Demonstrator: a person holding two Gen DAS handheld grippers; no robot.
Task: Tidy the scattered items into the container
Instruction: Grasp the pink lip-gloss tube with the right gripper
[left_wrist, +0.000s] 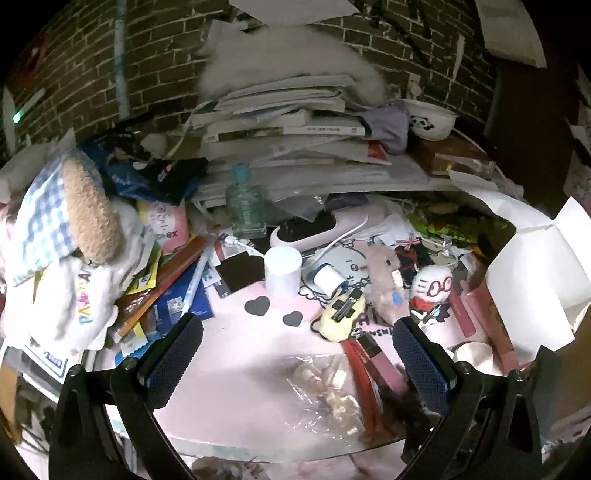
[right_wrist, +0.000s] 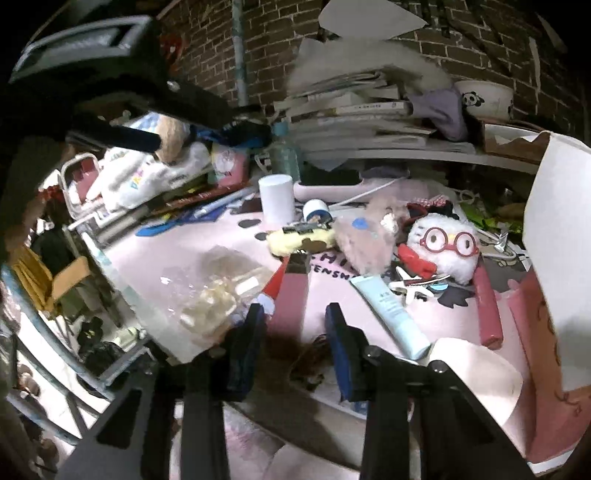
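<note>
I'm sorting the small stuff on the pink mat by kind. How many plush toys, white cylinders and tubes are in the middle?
Plush toys: 3, yellow, pink, white with red glasses
White cylinders: 1
Tubes: 1, pale blue
Total: 5

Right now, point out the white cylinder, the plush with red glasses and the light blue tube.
white cylinder (right_wrist: 277, 199): right wrist view, middle of its side wall.
plush with red glasses (right_wrist: 448, 243): right wrist view, its white face.
light blue tube (right_wrist: 391, 310): right wrist view, mid-body.
</note>
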